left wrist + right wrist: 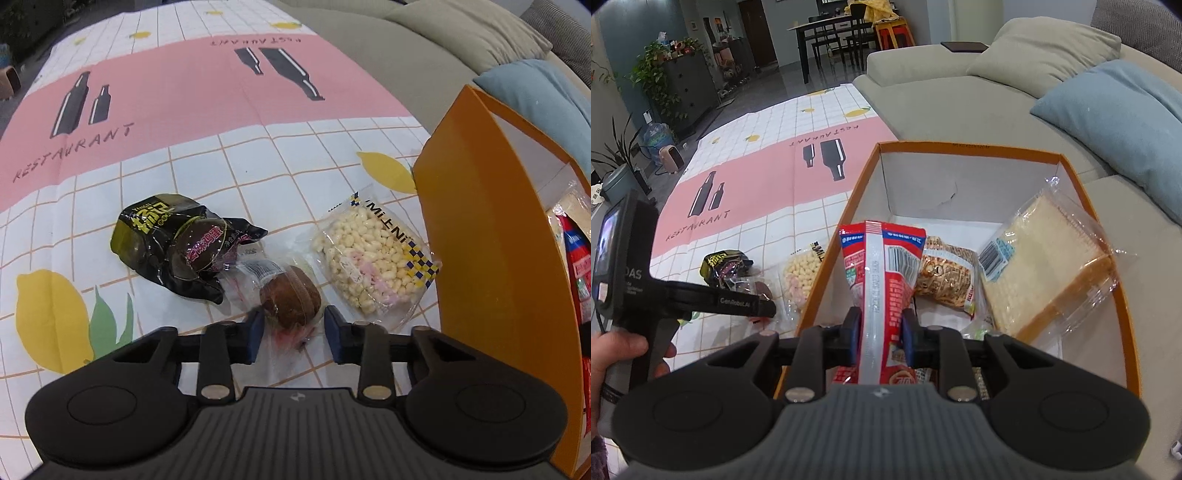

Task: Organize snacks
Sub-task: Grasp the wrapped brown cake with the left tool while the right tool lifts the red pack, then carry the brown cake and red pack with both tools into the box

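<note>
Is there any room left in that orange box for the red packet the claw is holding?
Yes. The far end of the box, past the red packet and brown snack bag, shows bare white floor. The near left side beside the packet also looks bare. The right side is crowded: the bread leans against that wall.

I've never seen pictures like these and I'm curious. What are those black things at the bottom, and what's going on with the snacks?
Those are tongs a person holds, one in each hand, each with a camera looking along its two fingers. The left tongs are open around a brown bun in clear wrap on the tablecloth, beside a black packet and a puffed rice bag. The right tongs pinch a red packet over the orange box, which already holds sliced bread and another snack.
</note>
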A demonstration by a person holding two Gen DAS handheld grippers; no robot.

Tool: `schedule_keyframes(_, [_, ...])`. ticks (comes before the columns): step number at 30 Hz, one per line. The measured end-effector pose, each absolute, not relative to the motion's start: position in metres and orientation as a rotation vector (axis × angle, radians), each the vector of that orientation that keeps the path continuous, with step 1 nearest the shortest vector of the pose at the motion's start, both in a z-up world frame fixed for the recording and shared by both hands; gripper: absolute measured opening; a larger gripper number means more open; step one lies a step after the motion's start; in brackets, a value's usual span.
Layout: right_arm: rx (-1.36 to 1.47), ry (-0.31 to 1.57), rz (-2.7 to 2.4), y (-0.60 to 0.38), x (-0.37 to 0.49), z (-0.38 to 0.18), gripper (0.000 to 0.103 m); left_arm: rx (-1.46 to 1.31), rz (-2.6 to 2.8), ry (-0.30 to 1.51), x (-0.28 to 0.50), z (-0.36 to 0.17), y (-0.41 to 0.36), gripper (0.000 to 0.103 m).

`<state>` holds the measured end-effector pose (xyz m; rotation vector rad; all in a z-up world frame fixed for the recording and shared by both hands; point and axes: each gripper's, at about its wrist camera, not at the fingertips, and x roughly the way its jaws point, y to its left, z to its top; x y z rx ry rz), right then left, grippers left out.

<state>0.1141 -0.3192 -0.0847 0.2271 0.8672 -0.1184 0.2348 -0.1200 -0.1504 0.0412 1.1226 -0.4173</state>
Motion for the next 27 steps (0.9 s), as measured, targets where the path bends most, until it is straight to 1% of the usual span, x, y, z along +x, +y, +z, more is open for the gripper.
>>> schedule_keyframes(8, [0.22, 0.854, -0.121, -0.32, 0.114, -0.081, 0.021, 0.044, -0.426, 1.06, 0.217, -0.126, -0.114, 0.031])
schedule_keyframes(17, [0.226, 0.808, -0.119, -0.323, 0.101, -0.066, 0.021, 0.019, -0.505, 0.965, 0.186, -0.06, -0.118, 0.031])
schedule_keyframes(22, [0.244, 0.778, -0.144, -0.333, 0.091, -0.057, 0.021, 0.047, -0.593, 0.893, 0.166, -0.02, -0.142, 0.031])
schedule_keyframes(27, [0.265, 0.764, -0.174, -0.349, 0.078, -0.053, 0.021, 0.095, -0.708, 0.856, 0.151, 0.004, -0.182, 0.031])
